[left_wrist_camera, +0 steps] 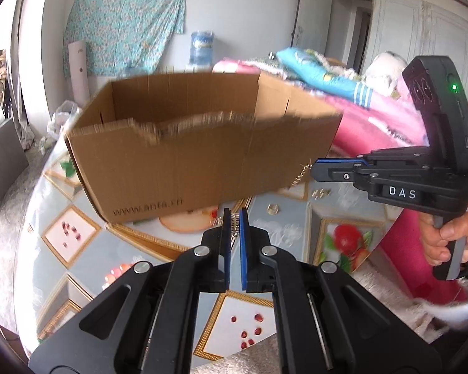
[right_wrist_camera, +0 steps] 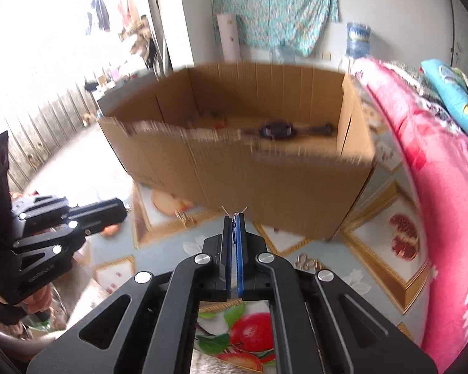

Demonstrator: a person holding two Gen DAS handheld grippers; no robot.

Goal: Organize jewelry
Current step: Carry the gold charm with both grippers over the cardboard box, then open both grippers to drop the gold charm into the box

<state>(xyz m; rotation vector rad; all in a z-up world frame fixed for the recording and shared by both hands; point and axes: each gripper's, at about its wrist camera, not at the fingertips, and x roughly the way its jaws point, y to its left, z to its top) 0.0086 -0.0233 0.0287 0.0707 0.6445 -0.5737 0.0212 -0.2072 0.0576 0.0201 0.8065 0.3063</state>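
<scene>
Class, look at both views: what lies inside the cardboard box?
In the right wrist view, the box holds a dark watch-like item on its floor, plus small blurred things further left. Its near wall hides the front floor; the left wrist view shows only bare inner walls.

Left gripper (left_wrist_camera: 234, 218) held low and level, fingers nearly together, pinching something small. Right gripper (right_wrist_camera: 235, 217) raised alongside, fingers pressed close, gripped by bare right hand (left_wrist_camera: 446, 243).
</scene>
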